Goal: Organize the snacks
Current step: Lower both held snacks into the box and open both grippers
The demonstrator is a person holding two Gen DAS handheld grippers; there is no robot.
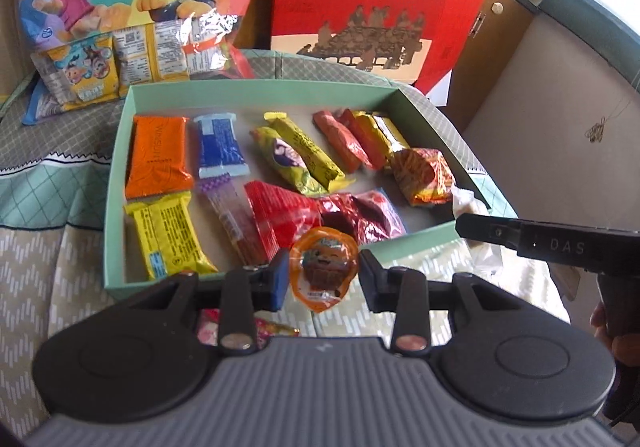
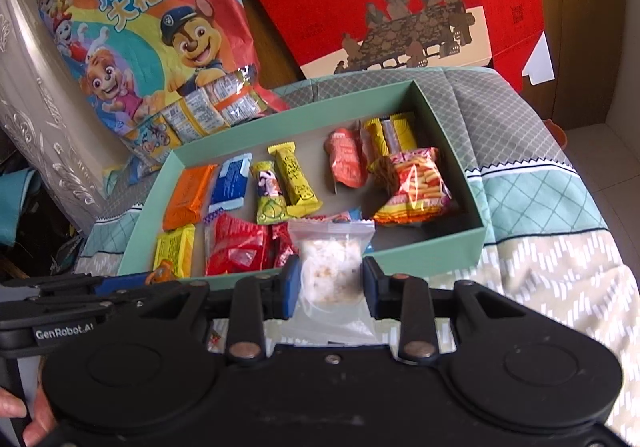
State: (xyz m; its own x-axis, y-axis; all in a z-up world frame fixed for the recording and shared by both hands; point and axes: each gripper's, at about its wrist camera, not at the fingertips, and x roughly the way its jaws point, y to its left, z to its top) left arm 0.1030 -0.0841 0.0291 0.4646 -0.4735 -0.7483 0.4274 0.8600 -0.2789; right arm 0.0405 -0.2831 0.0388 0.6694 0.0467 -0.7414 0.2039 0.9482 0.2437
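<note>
Two handheld grippers hover at the near edge of a green snack box. The left gripper is clamped on an orange jelly cup, the right gripper on a clear puffed-snack bag; the slippery bag could slide free, or crowded wrappers could block placement

Box rear strip free; front packed w/ snacks.

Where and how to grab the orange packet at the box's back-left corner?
Take the orange packet across its two long edges, coming from above. It lies flat, with the box wall on one side and the blue packet on the other, so a sideways approach looks blocked. Both grippers are loaded now.
</note>
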